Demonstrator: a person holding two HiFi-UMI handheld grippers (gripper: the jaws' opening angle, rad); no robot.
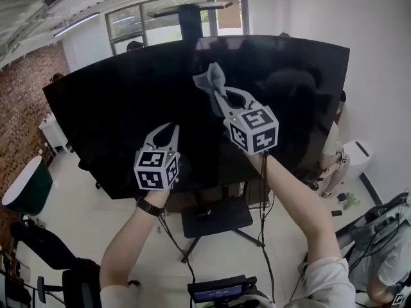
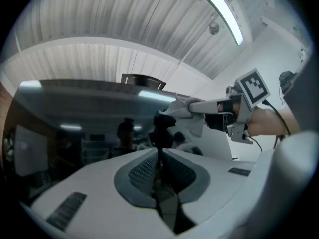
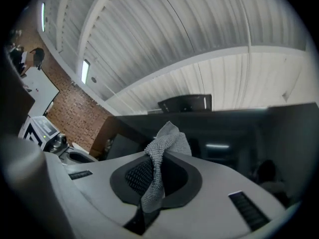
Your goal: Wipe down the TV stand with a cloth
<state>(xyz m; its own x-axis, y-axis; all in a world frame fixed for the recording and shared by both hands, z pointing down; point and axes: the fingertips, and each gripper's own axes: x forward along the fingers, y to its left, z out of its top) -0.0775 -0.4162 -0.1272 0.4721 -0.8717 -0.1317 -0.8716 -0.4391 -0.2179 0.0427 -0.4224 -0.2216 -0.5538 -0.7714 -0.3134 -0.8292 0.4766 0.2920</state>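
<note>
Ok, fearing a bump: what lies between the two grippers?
Nothing: in the head view, only the TV screen shows behind the gap from left gripper to right gripper.

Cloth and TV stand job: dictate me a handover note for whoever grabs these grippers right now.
Right gripper: shut on the grey cloth, raised in front of the dark TV screen.
Left gripper: shut, nothing between its jaws, raised beside the right one and lower in the head view.
TV stand: on the floor below the screen, well away from the cloth.
Done: cloth is in hand.
Left: bring the cloth down and wipe the stand; no wiping shows yet.
</note>
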